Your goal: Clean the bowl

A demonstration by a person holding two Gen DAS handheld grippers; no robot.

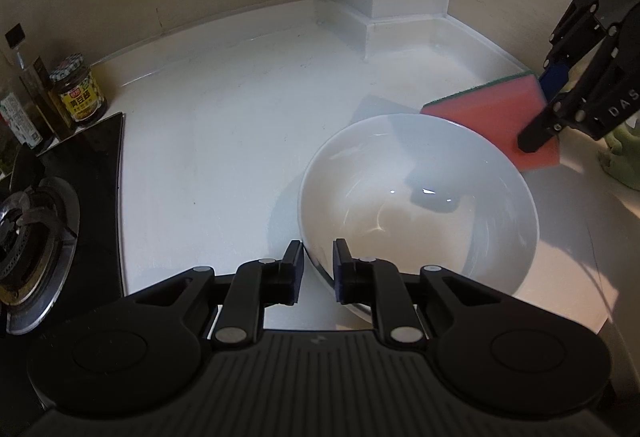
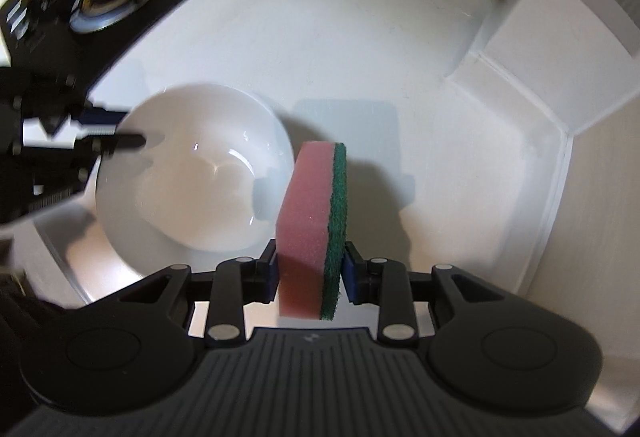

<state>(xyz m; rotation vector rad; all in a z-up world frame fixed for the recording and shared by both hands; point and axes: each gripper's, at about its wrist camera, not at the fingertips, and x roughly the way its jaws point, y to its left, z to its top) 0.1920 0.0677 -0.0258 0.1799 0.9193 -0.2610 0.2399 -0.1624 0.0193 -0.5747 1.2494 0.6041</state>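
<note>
Sitting on the white counter (image 1: pixel 220 137), the white bowl (image 1: pixel 420 205), looking empty and glossy inside, out around 4 o'clock of centre in the left wrist view

Straddling the bowl's near rim at 7 o'clock with the left gripper (image 1: pixel 318 261) – one finger outside the wall, one inside, but honestly not showing whether the pads are actually pinching it or just sitting close

Clamping the pink sponge (image 2: pixel 308 221) with the green scrubby side firmly in the right gripper (image 2: pixel 310 261), pointing steeply down – sponge standing on edge, hanging just past the bowl's rim at about 2 o'clock, not touching the inside as far as visible

Lurking way off at 8 o'clock: gas stove (image 1: pixel 40 229), with a sauce jar (image 1: pixel 76 93) behind it at 10
</note>
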